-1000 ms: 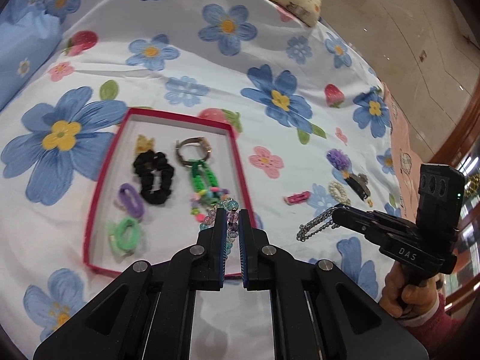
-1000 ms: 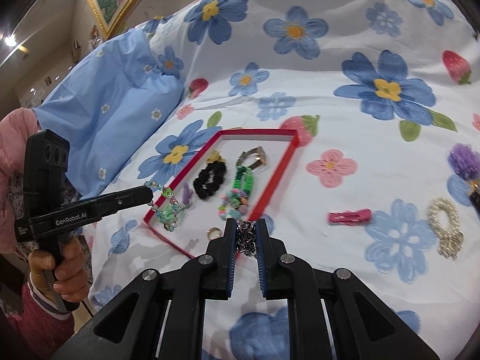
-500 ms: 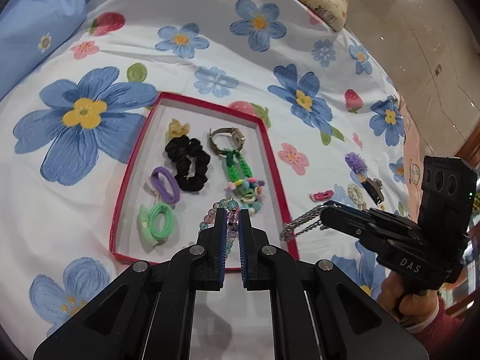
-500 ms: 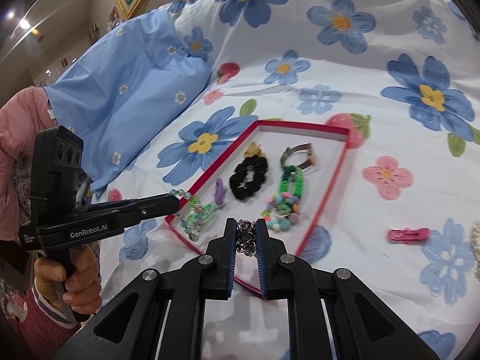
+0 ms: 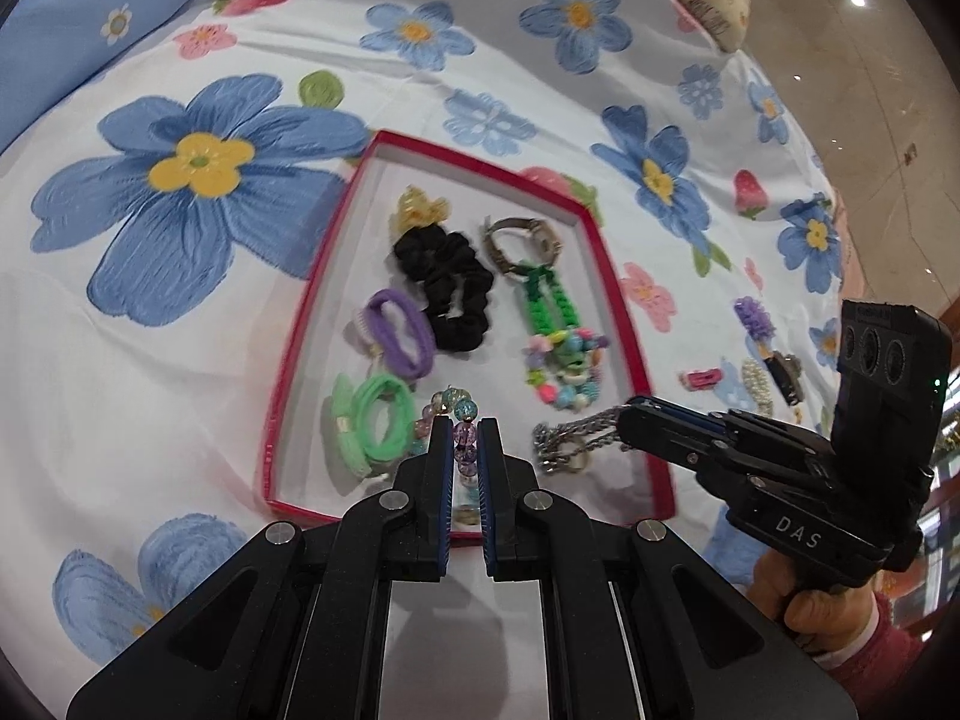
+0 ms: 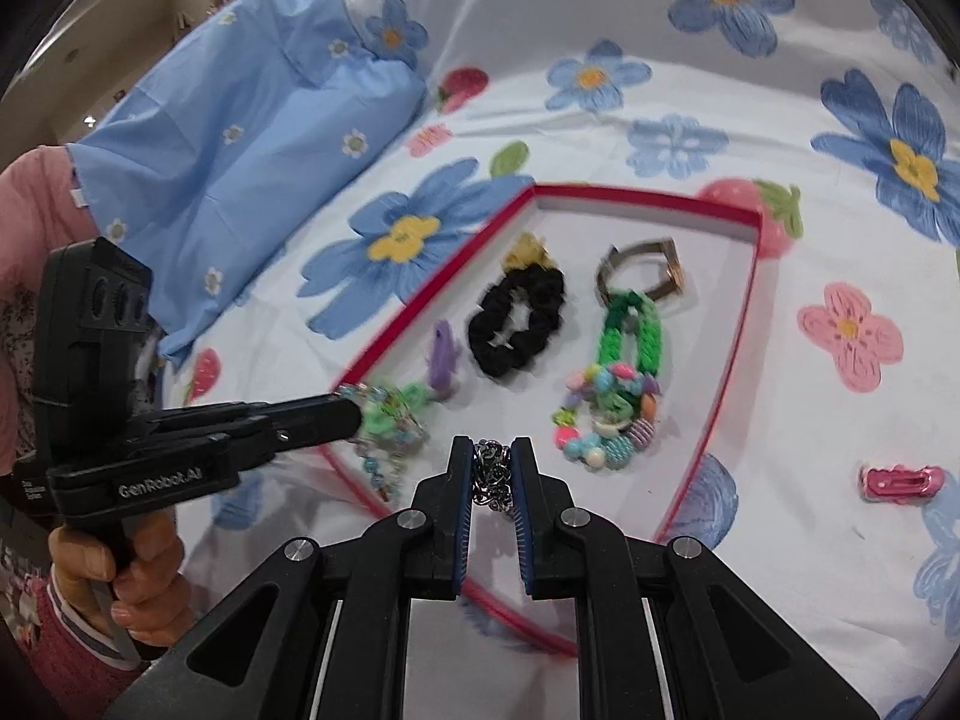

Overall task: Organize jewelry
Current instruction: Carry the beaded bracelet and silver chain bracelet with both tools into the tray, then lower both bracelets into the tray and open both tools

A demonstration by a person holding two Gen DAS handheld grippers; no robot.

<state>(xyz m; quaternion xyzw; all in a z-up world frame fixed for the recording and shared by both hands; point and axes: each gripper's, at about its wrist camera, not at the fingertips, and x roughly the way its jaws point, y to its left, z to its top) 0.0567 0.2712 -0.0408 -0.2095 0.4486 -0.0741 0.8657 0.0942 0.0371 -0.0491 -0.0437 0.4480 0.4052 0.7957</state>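
Chain [image 5: 576, 438] hangs from right fingers [image 5: 642, 414] over tray [image 5: 618, 312].

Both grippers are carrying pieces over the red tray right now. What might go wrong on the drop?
1. The silver chain hanging from the right gripper sits near the red tray's right wall; it may drape over the rim.
2. The glass bead bracelet in the left gripper hangs beside the green hair tie; released here, they may tangle.

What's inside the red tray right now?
In the red tray: black scrunchie, purple hair tie, green hair tie, yellow piece, watch, green chain bracelet, candy-bead bracelet. Claws hide the near edge.
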